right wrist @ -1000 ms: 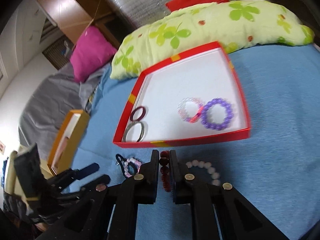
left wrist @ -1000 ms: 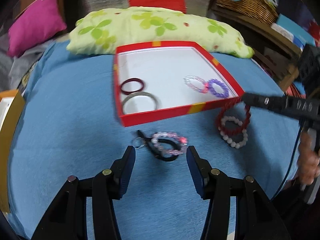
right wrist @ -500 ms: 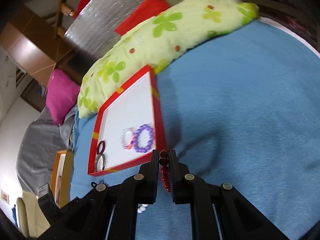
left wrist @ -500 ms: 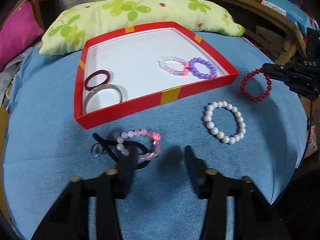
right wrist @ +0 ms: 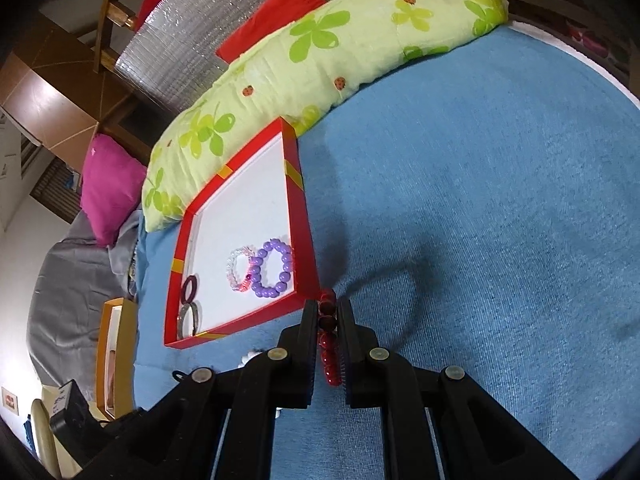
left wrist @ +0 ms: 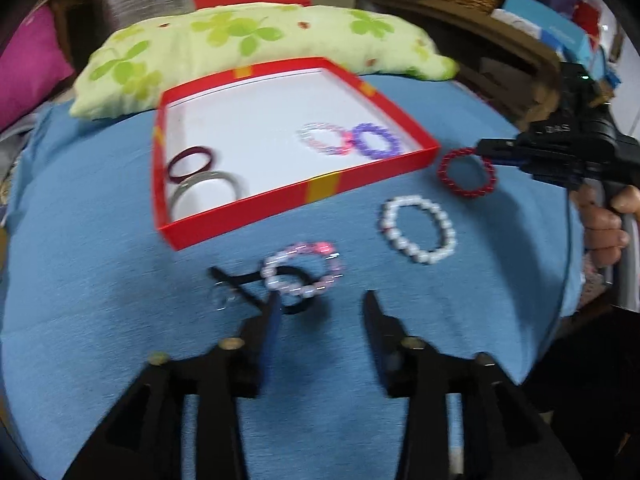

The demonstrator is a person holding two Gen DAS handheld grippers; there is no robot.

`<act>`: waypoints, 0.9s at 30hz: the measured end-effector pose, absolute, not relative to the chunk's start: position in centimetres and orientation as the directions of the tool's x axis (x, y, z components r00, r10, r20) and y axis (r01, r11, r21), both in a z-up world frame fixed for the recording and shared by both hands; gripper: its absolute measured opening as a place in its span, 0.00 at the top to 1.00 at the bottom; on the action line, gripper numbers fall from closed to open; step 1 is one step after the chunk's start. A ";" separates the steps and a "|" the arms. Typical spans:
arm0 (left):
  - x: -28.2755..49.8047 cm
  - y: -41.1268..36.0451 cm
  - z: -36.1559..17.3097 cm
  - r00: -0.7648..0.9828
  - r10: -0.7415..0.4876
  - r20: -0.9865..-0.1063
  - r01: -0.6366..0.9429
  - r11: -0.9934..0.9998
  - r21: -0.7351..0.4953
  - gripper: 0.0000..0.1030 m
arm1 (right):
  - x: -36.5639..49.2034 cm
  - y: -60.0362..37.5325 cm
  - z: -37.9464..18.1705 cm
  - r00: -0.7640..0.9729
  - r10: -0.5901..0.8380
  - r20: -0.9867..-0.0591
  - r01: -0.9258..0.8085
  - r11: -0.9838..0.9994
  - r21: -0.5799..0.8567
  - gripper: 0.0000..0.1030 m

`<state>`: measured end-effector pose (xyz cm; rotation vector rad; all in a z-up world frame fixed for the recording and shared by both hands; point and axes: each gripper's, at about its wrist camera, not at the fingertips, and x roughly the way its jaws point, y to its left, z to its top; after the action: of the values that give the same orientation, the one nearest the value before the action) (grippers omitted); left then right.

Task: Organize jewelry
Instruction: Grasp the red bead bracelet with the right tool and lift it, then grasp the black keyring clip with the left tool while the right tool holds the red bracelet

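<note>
Carrying a red bead bracelet (left wrist: pixel 466 174) in the right gripper (right wrist: pixel 328 312) beside the red tray (left wrist: pixel 320 190).
Four pieces inside; white bracelet (left wrist: pixel 418 229) and pink bracelet (left wrist: pixel 302 268) remain; left gripper (left wrist: pixel 320 308) wide, empty.

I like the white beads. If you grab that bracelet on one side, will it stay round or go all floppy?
The white bracelet is separate beads on a string and already lies as a lopsided oval, so it would probably sag. The red bracelet, pinched in the right tool, dangles as a loop. Smooth round beads may slip.

A: Where does the left wrist view look from?
B: Low over the bed, facing the pillow (left wrist: pixel 260 46).
A: And the right?
B: Tilted, nearer; both share the tray (left wrist: pixel 320 188) (right wrist: pixel 306 240).
</note>
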<state>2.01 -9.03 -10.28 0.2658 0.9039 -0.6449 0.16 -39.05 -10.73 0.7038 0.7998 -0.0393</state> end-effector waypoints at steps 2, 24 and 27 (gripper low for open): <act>2.4 -8.9 -10.5 0.458 -0.381 -0.804 0.610 0.792 -0.027 0.50 | 0.3 -38.9 -11.0 0.699 0.221 -0.681 0.295 0.778 0.555 0.90; 8.5 -4.2 -11.3 0.384 -0.475 -0.792 0.362 0.866 -0.344 0.47 | 0.8 -38.8 -12.1 0.663 0.214 -0.717 0.322 0.784 0.531 0.90; 8.4 -4.7 -11.9 0.361 -0.461 -0.811 0.366 0.870 -0.331 0.68 | 0.8 -38.8 -12.1 0.664 0.213 -0.717 0.322 0.784 0.531 0.90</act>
<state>8.38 -4.73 -11.92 -0.0998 1.0769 -0.5332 0.77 -38.80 -12.06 0.6893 0.8601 -0.0674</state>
